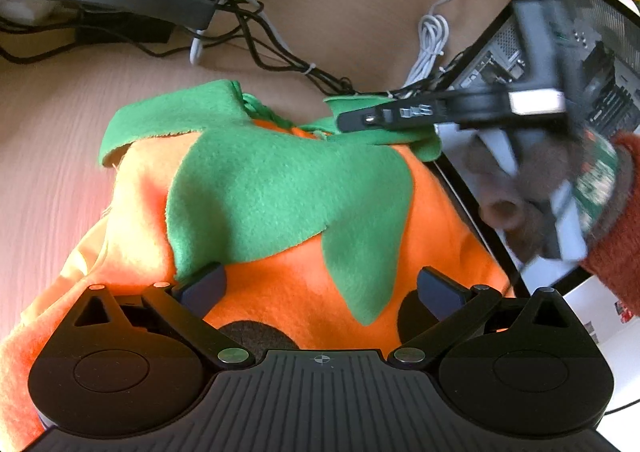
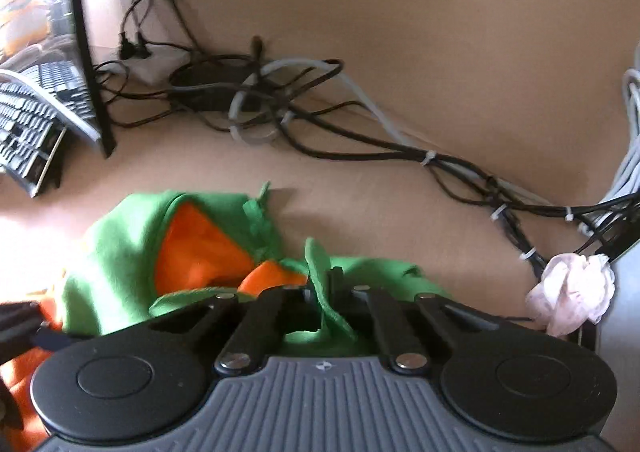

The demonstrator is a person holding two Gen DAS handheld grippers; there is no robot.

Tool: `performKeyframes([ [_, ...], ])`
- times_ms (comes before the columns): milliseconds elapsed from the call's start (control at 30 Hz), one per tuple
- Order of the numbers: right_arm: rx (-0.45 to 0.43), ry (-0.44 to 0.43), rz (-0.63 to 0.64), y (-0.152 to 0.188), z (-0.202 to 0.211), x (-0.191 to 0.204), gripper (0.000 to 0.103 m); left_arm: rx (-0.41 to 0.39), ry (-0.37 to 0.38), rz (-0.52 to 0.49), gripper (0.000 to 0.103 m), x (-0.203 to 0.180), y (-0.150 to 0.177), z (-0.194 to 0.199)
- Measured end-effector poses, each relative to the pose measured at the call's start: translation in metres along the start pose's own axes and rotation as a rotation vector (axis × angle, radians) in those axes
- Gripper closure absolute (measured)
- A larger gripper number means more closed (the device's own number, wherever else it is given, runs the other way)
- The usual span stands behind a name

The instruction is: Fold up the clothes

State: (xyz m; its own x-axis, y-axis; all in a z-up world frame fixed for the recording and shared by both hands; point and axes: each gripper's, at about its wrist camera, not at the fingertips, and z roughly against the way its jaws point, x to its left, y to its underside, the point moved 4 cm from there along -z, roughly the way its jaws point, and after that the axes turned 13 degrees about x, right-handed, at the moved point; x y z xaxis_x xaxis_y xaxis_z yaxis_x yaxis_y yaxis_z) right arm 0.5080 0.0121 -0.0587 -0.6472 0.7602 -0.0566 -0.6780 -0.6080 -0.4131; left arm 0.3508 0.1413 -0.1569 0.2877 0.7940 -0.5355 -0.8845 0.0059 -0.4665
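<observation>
1. Orange pumpkin costume (image 1: 280, 272) with a green leaf collar (image 1: 272, 188) lies spread on the desk (image 1: 52, 140), collar end away from the person, body end toward them.
2. Left tool (image 1: 320, 290) hovers over the orange body, fingers spread wide, nothing between them, not gripping.
3. Right tool (image 2: 326, 288) is pressed together, pinching a green collar flap (image 2: 320, 272) at the far right edge of the costume.
4. Key relation: the right tool has the far edge, the left sits nearer the body. Judgement: the fold likely brings the collar end toward the body.
5. Desk is pale wood, cluttered: tangled cables (image 2: 280, 108), keyboard (image 2: 28, 120), crumpled tissue (image 2: 568, 292), open computer case (image 1: 568, 52) just beside the costume.
</observation>
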Motion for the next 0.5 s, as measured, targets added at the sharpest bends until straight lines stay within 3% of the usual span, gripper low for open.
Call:
performKeyframes([
  [167,-0.193,-0.026,0.019,0.025,0.088,0.014,0.101,0.01,0.011,-0.001,0.0,0.001,-0.001,0.0],
  [233,-0.208,-0.022,0.07,0.044,0.11,0.024,0.101,0.014,0.013,-0.001,0.0,0.001,-0.001,0.0],
  [333,-0.152,0.034,0.155,0.083,0.111,0.039,0.101,0.019,0.022,0.003,0.0,0.002,-0.002,0.0],
  [433,-0.033,0.124,0.205,0.125,0.088,0.043,0.101,0.024,0.031,0.004,0.0,0.003,-0.002,0.0],
  [500,0.028,0.14,0.192,0.145,0.078,0.04,0.101,0.024,0.034,0.005,0.0,0.003,-0.002,0.001],
])
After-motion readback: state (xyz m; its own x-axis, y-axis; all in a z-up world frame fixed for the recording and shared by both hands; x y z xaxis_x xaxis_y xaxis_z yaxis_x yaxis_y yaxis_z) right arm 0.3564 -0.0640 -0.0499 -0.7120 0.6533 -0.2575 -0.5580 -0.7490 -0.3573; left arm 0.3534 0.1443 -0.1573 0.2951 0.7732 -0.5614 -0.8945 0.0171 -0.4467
